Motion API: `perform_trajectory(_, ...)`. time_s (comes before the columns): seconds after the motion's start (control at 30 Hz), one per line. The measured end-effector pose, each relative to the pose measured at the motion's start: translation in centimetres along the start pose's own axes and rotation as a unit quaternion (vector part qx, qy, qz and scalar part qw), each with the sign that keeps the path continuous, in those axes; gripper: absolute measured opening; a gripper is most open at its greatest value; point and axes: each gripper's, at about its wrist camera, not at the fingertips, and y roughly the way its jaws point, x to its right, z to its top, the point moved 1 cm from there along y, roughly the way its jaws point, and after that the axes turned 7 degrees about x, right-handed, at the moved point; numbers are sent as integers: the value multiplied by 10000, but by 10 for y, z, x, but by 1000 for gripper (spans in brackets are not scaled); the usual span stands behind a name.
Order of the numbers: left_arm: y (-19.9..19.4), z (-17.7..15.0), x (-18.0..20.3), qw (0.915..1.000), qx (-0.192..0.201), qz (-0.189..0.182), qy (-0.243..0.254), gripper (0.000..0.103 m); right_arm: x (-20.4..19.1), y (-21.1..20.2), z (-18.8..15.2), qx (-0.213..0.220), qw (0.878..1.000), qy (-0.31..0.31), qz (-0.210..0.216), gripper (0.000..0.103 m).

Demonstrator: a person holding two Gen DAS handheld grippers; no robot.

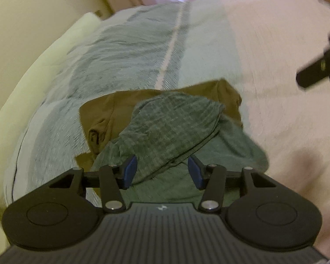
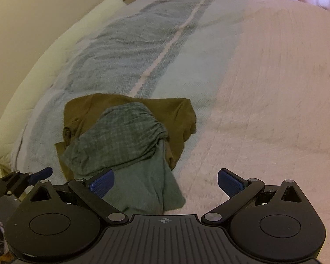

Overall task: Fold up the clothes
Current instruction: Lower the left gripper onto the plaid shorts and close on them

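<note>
Bed point(image 2: 264, 88) blurred, green garment point(image 2: 125, 140) hiding brown garment point(image 2: 182, 118) – grippers empty

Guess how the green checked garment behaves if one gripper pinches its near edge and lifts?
Probably floppy: the green checked garment lies in soft gathered folds, so it would likely drape and unfold rather than hold shape. It probably weighs little, as thin-looking cloth. It rests on the brown garment, so friction might drag that along. The left gripper and right gripper are both open.

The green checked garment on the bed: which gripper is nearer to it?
Left. The left gripper is open with the green checked garment directly between its fingers. The right gripper is open too, with the garment toward its left finger and mostly pink bedspread ahead.
</note>
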Motion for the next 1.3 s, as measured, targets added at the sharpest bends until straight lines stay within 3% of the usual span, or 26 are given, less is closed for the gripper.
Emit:
perform_trajectory(0.07, 21, -5, 0, 9994, -49, -74, 344, 38, 0, 12, 4, -57, 9999, 59, -79, 102)
perform_trajectory(0.33, 96, -29, 3, 9847, -226, -324, 1695, 33, 13, 56, 17, -291, 9984, 263, -402, 102)
perform_trajectory(0.63, 140, -47, 9, 9682, -342, -811, 2341, 18, 24, 92, 26, -513, 9959, 384, -632, 102)
perform_trajectory(0.8, 134, -38, -8, 9726, -266, -1032, 2064, 7, 29, 93, 26, -545, 9949, 551, -639, 102)
perform_trajectory(0.93, 107, -2, -45, 9871, 24, -1241, 1013, 3, 33, 87, 28, -487, 9945, 766, -529, 102)
perform_trajectory(1.0, 87, 21, -65, 9895, 276, -1349, 430, 0, 35, 82, 28, -461, 9935, 931, -458, 102)
perform_trajectory(1.1, 57, 55, -86, 9842, 692, -1612, -241, 0, 42, 72, 27, -411, 9908, 1251, -317, 102)
perform_trajectory(1.2, 25, 91, -93, 9716, 1089, -1981, -699, 0, 51, 56, 27, -276, 9883, 1487, -210, 102)
perform_trajectory(1.3, 3, 115, -76, 9698, 1216, -2054, -505, 0, 64, 31, 27, -68, 9865, 1630, -156, 102)
